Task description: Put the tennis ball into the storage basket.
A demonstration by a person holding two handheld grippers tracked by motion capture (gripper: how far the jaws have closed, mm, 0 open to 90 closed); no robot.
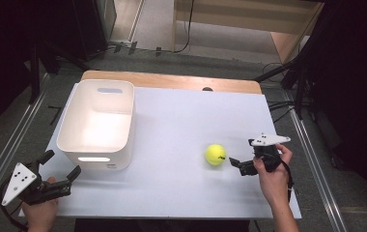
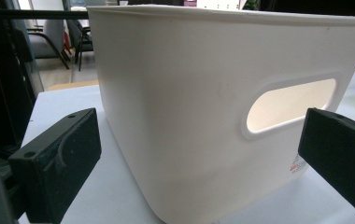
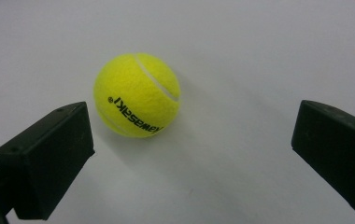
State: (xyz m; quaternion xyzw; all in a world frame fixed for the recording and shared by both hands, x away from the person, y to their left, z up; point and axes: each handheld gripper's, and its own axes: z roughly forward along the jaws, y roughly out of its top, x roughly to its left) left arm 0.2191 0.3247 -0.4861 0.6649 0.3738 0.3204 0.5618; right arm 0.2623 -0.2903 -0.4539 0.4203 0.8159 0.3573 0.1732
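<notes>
The table is the biggest thing here, a pale sheet over a wooden top whose bare edge shows along the far side. On its left part stands a white plastic bin, upright and open at the top, with a slot handle cut into each short wall; seen from the left gripper view, the near wall and its handle slot loom close in front. The left gripper sits at the near left corner of the table, just beside the bin's near wall, its jaws spread wide and holding nothing. Over on the right, the right gripper is held low above the table, jaws also wide apart and empty, pointing toward the bin side. The tennis ball, yellow with black lettering, rests on the table just ahead of those jaws; in the right gripper view the ball lies nearer one jaw, touching neither.
</notes>
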